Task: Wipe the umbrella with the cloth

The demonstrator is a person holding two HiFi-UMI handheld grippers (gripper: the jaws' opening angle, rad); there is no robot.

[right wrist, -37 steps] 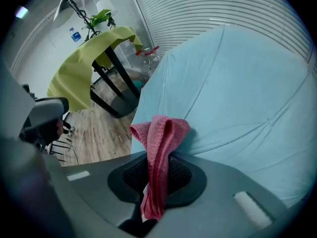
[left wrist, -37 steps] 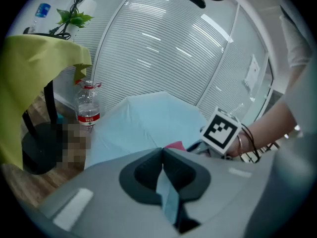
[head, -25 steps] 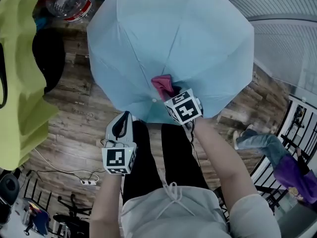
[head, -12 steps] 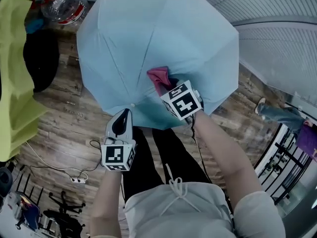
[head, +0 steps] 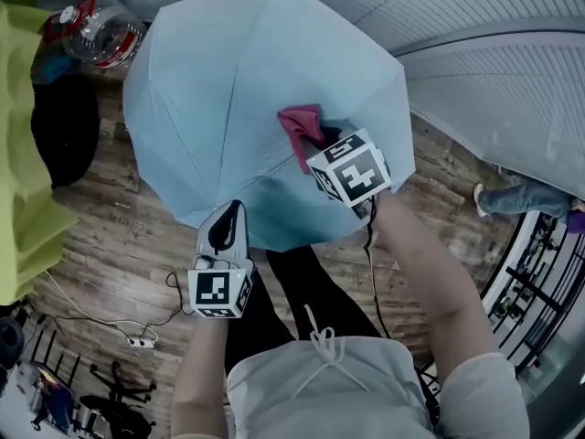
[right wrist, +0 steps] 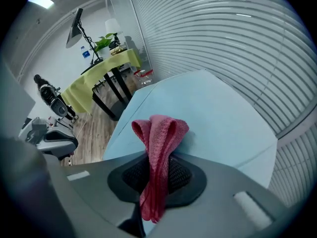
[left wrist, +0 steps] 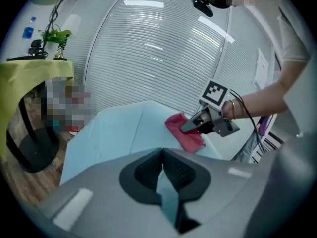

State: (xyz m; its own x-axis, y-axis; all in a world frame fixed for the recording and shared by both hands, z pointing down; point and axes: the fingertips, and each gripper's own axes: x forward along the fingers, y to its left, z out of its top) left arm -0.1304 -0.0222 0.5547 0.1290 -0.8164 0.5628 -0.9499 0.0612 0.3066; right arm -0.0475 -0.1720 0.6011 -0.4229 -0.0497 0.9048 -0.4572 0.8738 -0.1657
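An open pale blue umbrella (head: 247, 90) fills the upper middle of the head view, canopy up. My left gripper (head: 228, 219) is shut on the canopy's near edge; blue fabric (left wrist: 166, 192) shows pinched between its jaws. My right gripper (head: 320, 144) is shut on a folded pink cloth (head: 300, 128) and presses it on the canopy's near right panel. In the right gripper view the cloth (right wrist: 158, 143) sticks out past the jaws onto the umbrella (right wrist: 208, 113). From the left gripper view the cloth (left wrist: 183, 132) lies on the canopy (left wrist: 119, 133) under the right gripper (left wrist: 190, 126).
A yellow-green covered table (head: 23, 190) stands at the left, with a black round seat (head: 59, 131) and a clear water bottle (head: 101, 30) beside it. A ribbed white wall (head: 494, 90) runs along the right. A cable and power strip (head: 142, 341) lie on the wooden floor.
The right gripper has slid the pink cloth up and away across the canopy. The umbrella has shifted left in view. The left gripper keeps its hold on the edge.
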